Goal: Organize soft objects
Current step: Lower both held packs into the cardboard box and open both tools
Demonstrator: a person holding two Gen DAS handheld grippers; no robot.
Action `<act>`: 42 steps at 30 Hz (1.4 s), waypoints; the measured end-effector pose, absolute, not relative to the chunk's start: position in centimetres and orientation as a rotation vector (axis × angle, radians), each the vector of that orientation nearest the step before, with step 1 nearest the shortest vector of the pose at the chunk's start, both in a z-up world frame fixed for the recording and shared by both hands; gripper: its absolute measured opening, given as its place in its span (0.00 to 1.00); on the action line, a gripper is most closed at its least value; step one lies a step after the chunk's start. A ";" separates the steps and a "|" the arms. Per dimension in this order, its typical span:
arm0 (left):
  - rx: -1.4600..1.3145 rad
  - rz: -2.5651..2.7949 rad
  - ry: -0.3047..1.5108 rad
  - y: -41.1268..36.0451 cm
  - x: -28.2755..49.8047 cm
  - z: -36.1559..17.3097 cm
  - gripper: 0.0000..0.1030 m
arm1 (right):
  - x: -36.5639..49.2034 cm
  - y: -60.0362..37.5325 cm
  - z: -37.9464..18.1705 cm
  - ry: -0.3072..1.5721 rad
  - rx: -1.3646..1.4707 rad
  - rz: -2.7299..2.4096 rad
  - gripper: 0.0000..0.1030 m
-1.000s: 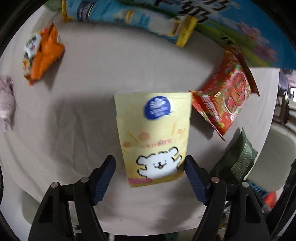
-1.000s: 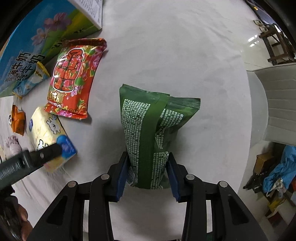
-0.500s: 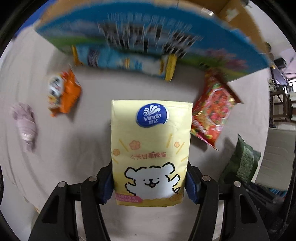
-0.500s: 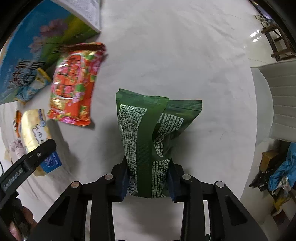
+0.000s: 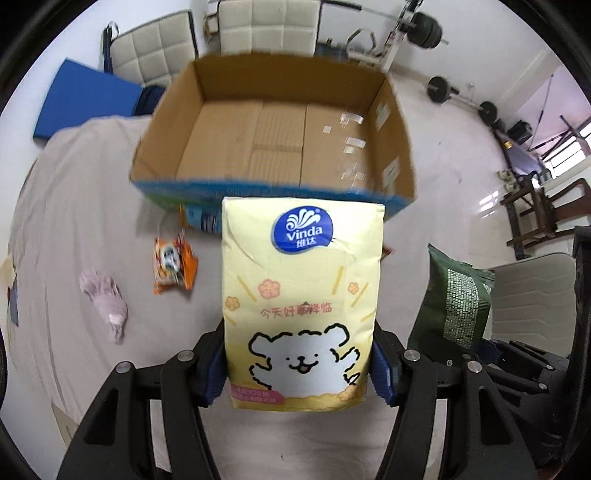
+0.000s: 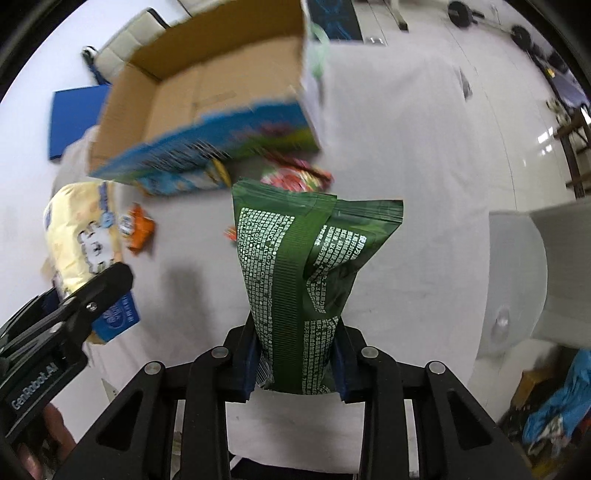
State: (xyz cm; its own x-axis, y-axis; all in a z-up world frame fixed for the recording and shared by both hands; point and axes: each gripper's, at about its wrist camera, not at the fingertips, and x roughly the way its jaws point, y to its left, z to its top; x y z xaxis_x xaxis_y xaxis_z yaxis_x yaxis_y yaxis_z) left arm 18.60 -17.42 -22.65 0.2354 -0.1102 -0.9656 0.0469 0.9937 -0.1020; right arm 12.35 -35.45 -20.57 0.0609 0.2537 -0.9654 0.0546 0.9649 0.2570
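Left wrist view shows the left gripper (image 5: 299,365) with jaws clamped on the yellow tissue pack (image 5: 301,291), the right gripper (image 6: 295,363) likewise holding the green pouch (image 6: 306,273), both lifted before the empty cardboard box (image 5: 273,125), while the orange packet (image 5: 173,264) and pink cloth (image 5: 107,301) wait on the worktop (image 5: 55,206), so sorting has barely begun.

Beyond the table (image 5: 85,192), with its pale grey cloth, you see 2 white quilted chairs (image 5: 155,55), 1 behind the other, side by side against the far wall. A blue mat (image 5: 85,103) lies on the floor to the left of them. To your upper right there is gym gear: a barbell (image 5: 439,88) on the glossy white floor and a weight plate (image 5: 428,31) on a rack. A dark wooden chair (image 5: 535,206) stands at the right, and a white plastic chair (image 6: 532,273) sits close to the table's edge. Blue cloth (image 6: 561,402) lies heaped on the floor at lower right.
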 end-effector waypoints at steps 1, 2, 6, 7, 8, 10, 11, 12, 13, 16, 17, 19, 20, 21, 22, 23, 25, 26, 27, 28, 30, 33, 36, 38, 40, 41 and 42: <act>-0.055 -0.115 1.314 -16.2 19.0 -21.9 0.58 | 12.5 -35.3 -19.1 1.481 0.245 0.163 0.33; -0.055 -0.124 1.299 -15.6 19.0 -20.7 0.58 | 12.6 -34.9 -18.2 1.464 0.241 0.168 0.32; -0.051 -0.170 1.246 -14.2 20.9 -17.6 0.58 | 13.3 -34.0 -14.0 1.392 0.237 0.184 0.32; -0.049 -0.183 1.238 -13.9 21.4 -17.3 0.58 | 13.5 -33.2 -13.7 1.382 0.237 0.184 0.32; -0.048 -0.191 1.229 -13.6 22.2 -16.7 0.58 | 14.1 -32.9 -12.8 1.366 0.233 0.185 0.32; -0.043 -0.209 1.217 -13.1 24.0 -16.5 0.58 | 15.4 -32.2 -11.8 1.349 0.228 0.177 0.32; -0.043 -0.217 1.211 -12.8 25.0 -16.3 0.58 | 16.2 -31.9 -11.1 1.337 0.223 0.178 0.32; -0.041 -0.223 1.207 -12.5 25.8 -16.2 0.58 | 16.6 -31.4 -10.8 1.330 0.218 0.176 0.32; -0.041 -0.230 1.205 -12.2 26.8 -15.9 0.58 | 17.6 -30.8 -10.5 1.319 0.210 0.169 0.32; -0.047 -0.247 1.215 -11.3 30.5 -16.2 0.58 | 21.8 -28.6 -10.7 1.304 0.199 0.155 0.32; -0.054 -0.254 1.229 -10.9 31.8 -16.5 0.58 | 23.0 -28.4 -10.8 1.307 0.200 0.154 0.32; -0.072 -0.278 1.269 -10.4 34.6 -17.4 0.58 | 25.8 -28.2 -12.2 1.317 0.208 0.149 0.32; -0.081 -0.287 1.287 -10.2 35.8 -18.0 0.58 | 27.3 -27.8 -12.9 1.326 0.208 0.148 0.32; -0.092 -0.296 1.309 -10.0 37.3 -19.0 0.59 | 28.8 -27.7 -13.9 1.334 0.203 0.148 0.32; -0.097 -0.304 1.330 -9.8 38.4 -19.6 0.59 | 30.7 -27.6 -15.3 1.341 0.202 0.143 0.32; -0.105 -0.306 1.350 -9.7 39.5 -20.4 0.59 | 32.2 -27.3 -16.4 1.356 0.197 0.142 0.32; -0.115 -0.317 1.391 -9.6 41.5 -22.3 0.59 | 34.7 -26.8 -18.5 1.376 0.196 0.133 0.32; -0.116 -0.314 1.411 -9.6 42.4 -23.4 0.59 | 35.6 -26.8 -19.5 1.386 0.190 0.132 0.32; -0.114 -0.317 1.425 -9.7 43.2 -23.9 0.59 | 36.3 -26.5 -20.2 1.395 0.190 0.133 0.32; -0.113 -0.323 1.441 -9.7 44.0 -24.4 0.59 | 37.4 -26.4 -21.3 1.409 0.189 0.129 0.32; -0.116 -0.328 1.477 -10.0 45.4 -26.2 0.59 | 39.3 -26.0 -23.1 1.430 0.174 0.120 0.32; -0.126 -0.339 1.526 -10.3 47.0 -28.4 0.59 | 41.7 -25.7 -25.7 1.451 0.153 0.106 0.32; -0.140 -0.358 1.568 -10.5 48.4 -30.5 0.59 | 43.3 -25.7 -27.7 1.471 0.148 0.096 0.32; -0.138 -0.364 1.580 -10.7 48.9 -31.2 0.59 | 43.8 -25.8 -28.4 1.477 0.135 0.088 0.32; -0.135 -0.367 1.590 -10.9 49.4 -31.9 0.59 | 44.5 -25.8 -29.2 1.478 0.120 0.085 0.32; -0.138 -0.373 1.597 -11.0 49.4 -32.3 0.59 | 45.0 -25.9 -29.8 1.484 0.113 0.083 0.32; -0.141 -0.380 1.610 -11.2 49.6 -32.7 0.59 | 45.3 -26.0 -30.2 1.489 0.112 0.086 0.33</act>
